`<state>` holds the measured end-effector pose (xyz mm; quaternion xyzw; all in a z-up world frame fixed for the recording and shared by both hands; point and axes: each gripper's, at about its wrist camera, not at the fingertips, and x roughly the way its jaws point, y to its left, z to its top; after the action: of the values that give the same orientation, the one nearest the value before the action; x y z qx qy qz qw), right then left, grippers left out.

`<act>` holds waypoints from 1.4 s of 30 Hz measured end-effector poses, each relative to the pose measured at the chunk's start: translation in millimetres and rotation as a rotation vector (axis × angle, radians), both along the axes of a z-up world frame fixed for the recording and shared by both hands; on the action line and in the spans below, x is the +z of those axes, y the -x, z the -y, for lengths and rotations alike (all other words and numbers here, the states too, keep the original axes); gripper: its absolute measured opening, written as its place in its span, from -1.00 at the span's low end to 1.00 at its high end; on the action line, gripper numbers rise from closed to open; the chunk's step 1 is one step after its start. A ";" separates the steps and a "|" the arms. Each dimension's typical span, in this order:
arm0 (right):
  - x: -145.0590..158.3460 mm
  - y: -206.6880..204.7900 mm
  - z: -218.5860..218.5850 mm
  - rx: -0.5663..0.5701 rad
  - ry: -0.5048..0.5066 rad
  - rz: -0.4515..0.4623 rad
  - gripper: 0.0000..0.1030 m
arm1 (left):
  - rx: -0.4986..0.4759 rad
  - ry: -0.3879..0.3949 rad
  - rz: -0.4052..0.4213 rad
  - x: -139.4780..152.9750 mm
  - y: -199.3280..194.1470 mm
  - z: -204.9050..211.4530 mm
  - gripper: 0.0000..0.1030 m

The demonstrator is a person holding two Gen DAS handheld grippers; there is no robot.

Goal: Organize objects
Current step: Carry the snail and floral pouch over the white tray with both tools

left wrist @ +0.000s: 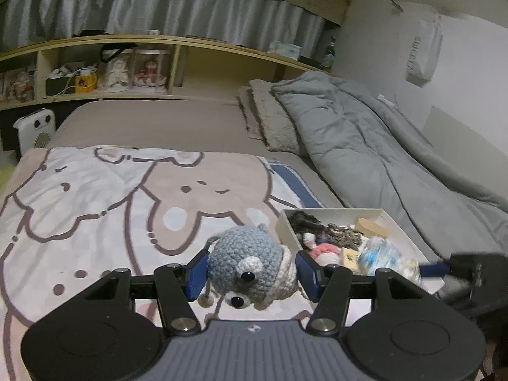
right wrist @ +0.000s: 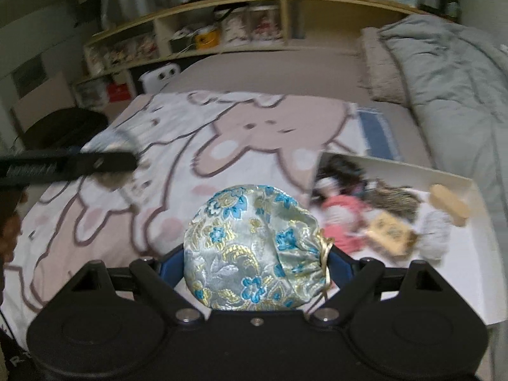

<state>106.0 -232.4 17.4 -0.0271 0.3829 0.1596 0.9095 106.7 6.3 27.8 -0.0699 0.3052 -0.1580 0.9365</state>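
My left gripper (left wrist: 252,270) is shut on a grey-blue crochet toy (left wrist: 244,254) with black bead eyes, held just above the cartoon blanket (left wrist: 95,206). My right gripper (right wrist: 254,263) is shut on a round brocade pouch (right wrist: 250,238) with blue and gold flowers and a gold cord, beside the box's near-left corner. A white open box (right wrist: 397,162) lies on the bed to the right. It holds a pink doll (right wrist: 339,216), a wooden piece (right wrist: 451,206), a yellow packet (right wrist: 390,231) and dark tangled items. In the left wrist view the pouch (left wrist: 384,255) shows blurred over the box (left wrist: 285,222).
A rumpled grey duvet (left wrist: 365,146) and a folded beige blanket (left wrist: 270,117) lie along the right side of the bed. A wooden shelf (left wrist: 177,63) with figurines runs behind the bed. A white heater (left wrist: 35,133) stands at the far left.
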 end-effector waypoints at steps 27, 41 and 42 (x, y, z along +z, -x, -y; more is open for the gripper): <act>-48.8 -39.2 182.1 -0.287 -0.038 -0.055 0.74 | -0.286 0.036 -0.070 -44.3 -46.9 199.6 0.15; -89.2 -47.5 203.2 -0.299 0.009 -0.104 0.76 | -0.322 -0.059 -0.179 -101.4 -65.1 246.4 0.18; -89.8 -48.0 202.9 -0.302 0.008 -0.102 0.77 | -0.329 -0.065 -0.181 -103.7 -65.0 248.3 0.29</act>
<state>154.1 -435.2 -72.4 0.0354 0.4287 0.0208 0.9025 171.7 -242.0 -75.8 -0.0024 0.4004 -0.2923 0.8685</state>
